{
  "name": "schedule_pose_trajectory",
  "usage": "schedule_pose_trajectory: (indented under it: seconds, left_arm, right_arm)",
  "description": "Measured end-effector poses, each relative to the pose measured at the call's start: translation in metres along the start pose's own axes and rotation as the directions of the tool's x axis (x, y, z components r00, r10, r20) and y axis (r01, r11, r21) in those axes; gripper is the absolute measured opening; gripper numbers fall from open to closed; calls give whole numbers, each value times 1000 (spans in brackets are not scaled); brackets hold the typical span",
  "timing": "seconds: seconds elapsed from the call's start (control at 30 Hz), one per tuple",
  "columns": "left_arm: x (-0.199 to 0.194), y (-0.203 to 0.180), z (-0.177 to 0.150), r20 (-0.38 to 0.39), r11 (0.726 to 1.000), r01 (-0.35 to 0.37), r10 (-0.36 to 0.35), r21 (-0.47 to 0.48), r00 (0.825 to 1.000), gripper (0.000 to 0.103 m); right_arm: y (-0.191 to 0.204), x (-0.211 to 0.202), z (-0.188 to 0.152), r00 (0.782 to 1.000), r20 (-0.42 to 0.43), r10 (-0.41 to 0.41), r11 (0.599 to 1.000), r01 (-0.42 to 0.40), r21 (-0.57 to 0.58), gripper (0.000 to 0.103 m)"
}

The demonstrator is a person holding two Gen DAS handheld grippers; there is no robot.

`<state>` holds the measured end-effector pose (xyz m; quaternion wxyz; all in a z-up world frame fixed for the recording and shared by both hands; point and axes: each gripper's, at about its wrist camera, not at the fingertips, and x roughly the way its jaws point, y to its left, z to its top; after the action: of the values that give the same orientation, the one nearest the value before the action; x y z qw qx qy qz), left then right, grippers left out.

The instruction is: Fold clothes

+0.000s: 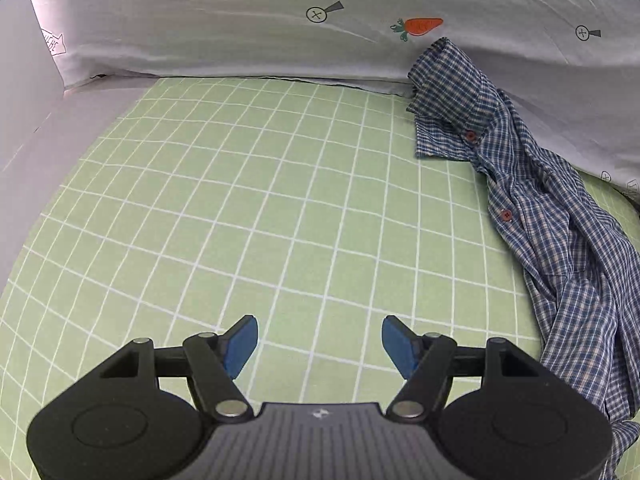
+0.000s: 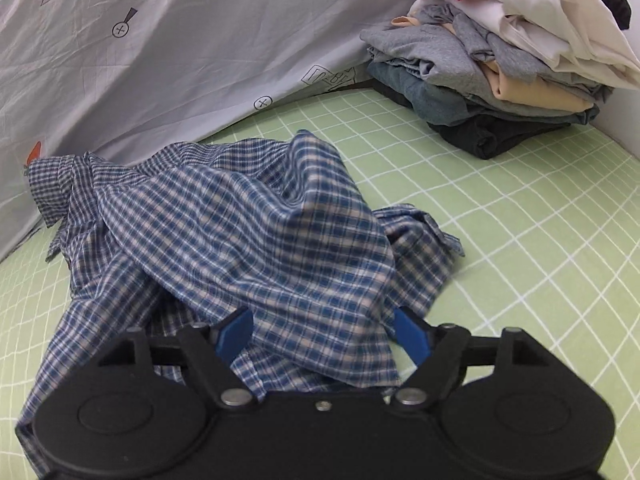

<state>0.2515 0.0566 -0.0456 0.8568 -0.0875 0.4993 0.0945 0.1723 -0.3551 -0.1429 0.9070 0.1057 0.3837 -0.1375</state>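
Folded clothes pile [image 2: 500,68] shows only from the right wrist.

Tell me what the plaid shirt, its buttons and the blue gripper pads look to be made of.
Plaid shirt: thin woven fabric, likely cotton or a blend, matte; it crumples into soft folds and the check is woven through.
Buttons: dark red, probably plastic, with stitch holes and a slight sheen.
Pads on the left gripper and right gripper: matte blue, possibly rubber or soft plastic; the look leaves that open.

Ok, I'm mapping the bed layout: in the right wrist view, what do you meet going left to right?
Orange carrot print → crumpled plaid shirt → stack of folded clothes.
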Motion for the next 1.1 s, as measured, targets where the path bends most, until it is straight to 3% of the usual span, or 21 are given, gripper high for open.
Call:
schedule_pose_trajectory:
  seconds: [0.1,0.13,0.17,0.23,0.3,0.4,0.5,0.6,0.67,0.73,0.77,0.8,0.87,0.97,1.0,1.1]
  left_arm:
    - [-12,5,-7,15,1000,-5,5,-5,1000,70]
    - [-15,5,-9,20,1000,-8,8,-5,1000,70]
    - [-17,5,-11,24,1000,-11,11,-4,1000,70]
    - [-21,6,-15,34,1000,-17,17,-6,999,70]
    - [-25,8,-19,39,1000,-14,14,-16,999,70]
    - [-28,12,-24,39,999,-1,3,-43,999,70]
    - [-29,16,-28,34,997,13,-10,-74,999,70]
    - [-31,20,-29,37,995,16,-13,-103,999,70]
    - [-34,22,-29,46,993,8,-3,-116,999,70]
    - [-40,26,-30,59,992,2,5,-126,998,71]
    - [-42,27,-31,63,992,0,9,-128,998,71]
    - [-44,28,-32,67,992,-5,13,-127,998,72]
    - [-46,28,-35,69,993,-8,16,-115,997,74]
    - [-44,22,-36,60,996,14,-9,-90,998,74]
    - [-43,18,-35,56,997,27,-23,-78,998,74]
    - [-37,1,-32,46,997,65,-64,-28,997,74]
  right_arm:
    - [3,13,-1,999,-10,-39,997,38,-70,77]
    - [1,13,0,1000,-18,-13,999,13,-53,61]
    - [-1,14,2,1000,-25,12,999,-13,-36,34]
    - [0,7,4,998,-10,63,998,-63,-17,13]
    - [11,-10,8,991,39,125,992,-124,-33,5]
    - [38,-30,17,957,59,283,959,-279,-56,4]
    - [84,-45,24,884,32,467,881,-462,-105,4]
    - [135,-54,23,777,-43,629,768,-628,-125,4]
    - [162,-53,19,702,-109,704,698,-712,-76,7]
    - [173,-47,12,670,-156,725,679,-734,0,27]
    - [174,-45,10,668,-171,724,681,-731,28,37]
    - [171,-44,8,684,-173,709,699,-714,40,52]
    - [160,-44,9,708,-167,686,724,-687,63,54]
    - [126,-47,13,738,-114,665,746,-652,134,76]
    - [114,-49,13,752,-93,652,756,-636,155,78]
    - [74,-57,13,833,-32,553,821,-538,193,85]
